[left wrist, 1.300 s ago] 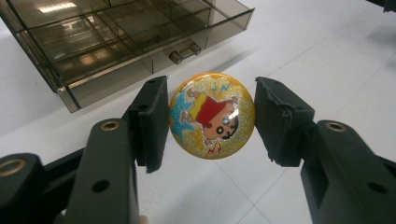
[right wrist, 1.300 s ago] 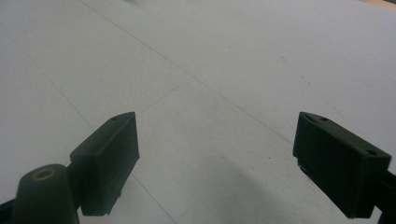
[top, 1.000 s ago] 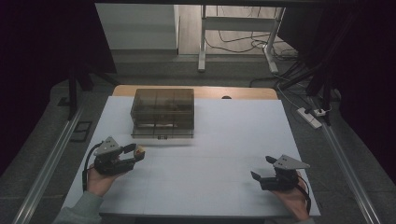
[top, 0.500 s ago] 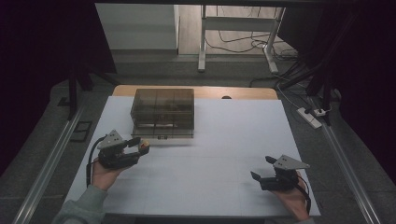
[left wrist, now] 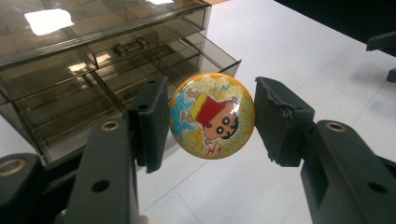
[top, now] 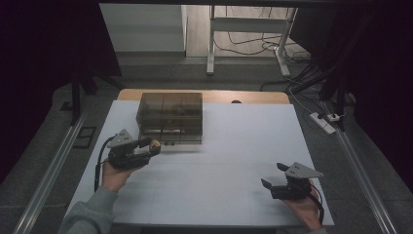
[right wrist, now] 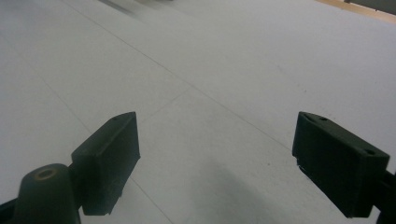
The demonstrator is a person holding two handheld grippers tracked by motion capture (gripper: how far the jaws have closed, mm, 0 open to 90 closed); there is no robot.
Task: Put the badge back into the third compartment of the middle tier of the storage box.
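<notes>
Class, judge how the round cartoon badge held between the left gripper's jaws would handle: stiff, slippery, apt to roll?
The badge looks stiff, since it keeps its disc shape under edge pressure. Its glossy, domed face suggests it may slip. Being round, it would probably roll if dropped on edge.

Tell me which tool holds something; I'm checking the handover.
The left tool does: its jaws clamp a round cartoon badge by the smoky drawer box. The right tool stands open above the bare white table.
</notes>
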